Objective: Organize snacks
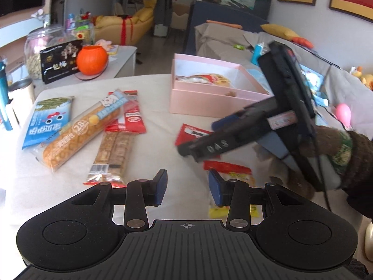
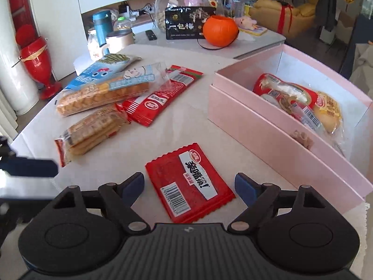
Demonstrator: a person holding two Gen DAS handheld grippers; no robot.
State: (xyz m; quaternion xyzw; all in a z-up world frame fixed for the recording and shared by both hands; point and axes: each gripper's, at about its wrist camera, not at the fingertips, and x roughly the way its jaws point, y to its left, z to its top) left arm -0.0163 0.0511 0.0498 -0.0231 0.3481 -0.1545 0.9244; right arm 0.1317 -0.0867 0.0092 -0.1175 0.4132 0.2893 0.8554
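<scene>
A flat red snack packet [image 2: 189, 183] lies on the white-covered table [image 2: 186, 126], between the wide-apart fingers of my right gripper [image 2: 188, 185], which is open and not pressing on it. In the left wrist view the same right gripper [image 1: 200, 137] hovers over that red packet [image 1: 190, 131], held by a gloved hand [image 1: 335, 154]. My left gripper [image 1: 188, 187] is open with only tablecloth between its pads; a yellow and red packet [image 1: 229, 171] lies by its right finger. The pink box [image 2: 268, 137] holds several packets [image 2: 300, 100]. More snacks [image 2: 105, 98] lie on the left.
Behind the table stands a side counter with an orange pumpkin [image 2: 220, 30], a black packet [image 2: 184, 26], a glass jar [image 2: 178, 1], a teal bottle [image 2: 102, 29] and a metal cup [image 2: 120, 39]. A red vase [image 2: 38, 65] stands on the floor at the left. A covered sofa [image 1: 233, 39] runs behind the box.
</scene>
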